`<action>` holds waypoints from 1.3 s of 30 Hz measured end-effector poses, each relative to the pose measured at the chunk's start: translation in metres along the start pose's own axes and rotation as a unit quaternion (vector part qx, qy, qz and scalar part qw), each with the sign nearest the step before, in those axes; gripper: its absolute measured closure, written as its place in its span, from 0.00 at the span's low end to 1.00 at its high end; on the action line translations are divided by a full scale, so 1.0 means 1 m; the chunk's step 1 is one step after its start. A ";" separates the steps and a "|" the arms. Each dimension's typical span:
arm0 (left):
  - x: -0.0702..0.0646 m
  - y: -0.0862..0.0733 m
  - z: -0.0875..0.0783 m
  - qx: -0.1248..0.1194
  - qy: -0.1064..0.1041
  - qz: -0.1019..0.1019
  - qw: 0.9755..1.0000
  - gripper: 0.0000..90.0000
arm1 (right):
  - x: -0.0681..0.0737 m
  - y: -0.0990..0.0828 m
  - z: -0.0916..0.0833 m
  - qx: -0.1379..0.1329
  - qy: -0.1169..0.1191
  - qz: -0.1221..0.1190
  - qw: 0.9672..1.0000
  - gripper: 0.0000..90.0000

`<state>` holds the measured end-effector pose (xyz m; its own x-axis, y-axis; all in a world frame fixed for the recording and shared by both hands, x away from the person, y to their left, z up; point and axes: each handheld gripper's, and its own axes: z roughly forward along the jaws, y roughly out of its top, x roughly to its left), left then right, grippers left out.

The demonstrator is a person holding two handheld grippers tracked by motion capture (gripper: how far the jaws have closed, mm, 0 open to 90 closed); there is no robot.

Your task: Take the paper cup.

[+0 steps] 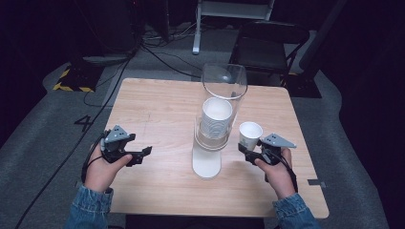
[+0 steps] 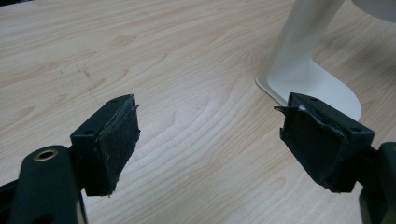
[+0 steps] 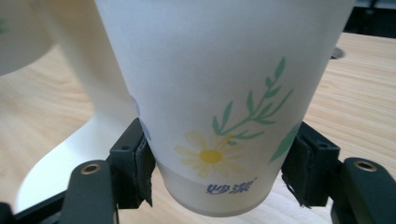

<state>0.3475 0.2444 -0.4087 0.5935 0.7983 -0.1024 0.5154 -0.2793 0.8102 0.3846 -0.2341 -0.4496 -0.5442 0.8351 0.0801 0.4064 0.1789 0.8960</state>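
Observation:
A white paper cup (image 1: 250,135) printed with a daisy and green leaves (image 3: 219,107) is held upright just above the table, right of the dispenser. My right gripper (image 1: 252,153) is shut on its lower part, one pad (image 3: 140,163) on each side. The cup dispenser (image 1: 217,119) is a clear tube on a white stand (image 2: 303,70), with a stack of white cups inside. My left gripper (image 1: 141,155) is over the table's left front, open, with bare wood between its pads (image 2: 116,140).
The light wooden table (image 1: 157,109) has free room at its left and far side. A dark folding chair (image 1: 270,45) stands beyond the far edge, with cables on the grey floor (image 1: 157,55). The dispenser's white foot (image 1: 206,164) reaches toward the front.

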 end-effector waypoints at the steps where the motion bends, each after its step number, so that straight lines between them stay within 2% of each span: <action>1: 0.001 -0.002 -0.003 0.000 0.004 -0.003 1.000 0.21 | -0.007 0.001 0.002 0.002 -0.018 0.010 1.000 0.38; 8: 0.003 -0.012 -0.014 0.001 0.018 -0.012 1.000 0.21 | -0.028 0.003 0.008 0.013 -0.060 0.040 0.997 0.38; 9: 0.003 -0.012 -0.014 0.001 0.018 -0.012 1.000 0.21 | -0.028 0.003 0.008 0.013 -0.060 0.040 0.997 0.38; 14: 0.004 -0.018 -0.020 0.005 0.026 -0.018 0.999 0.21 | -0.043 0.004 0.017 0.021 -0.091 0.049 0.994 0.38; 19: 0.004 -0.025 -0.024 0.008 0.032 -0.025 0.999 0.21 | -0.051 0.001 0.026 0.025 -0.104 0.054 0.993 0.38; 28: 0.004 -0.029 -0.027 0.010 0.037 -0.028 0.999 0.21 | -0.057 -0.003 0.038 0.040 -0.112 0.050 0.992 0.38; 32: 0.004 -0.030 -0.027 0.016 0.036 -0.026 0.999 0.21 | -0.059 -0.007 0.043 0.064 -0.109 0.052 0.991 0.38; 39: 0.004 -0.030 -0.025 0.016 0.035 -0.024 0.999 0.21 | -0.061 -0.012 0.046 0.083 -0.109 0.050 0.989 0.38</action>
<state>0.3189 0.2690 -0.4184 0.5237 0.8461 -0.0993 0.5619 -0.2555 0.7868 0.4469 -0.2634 -0.4854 -0.3316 0.9420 0.0518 0.5740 0.1579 0.8035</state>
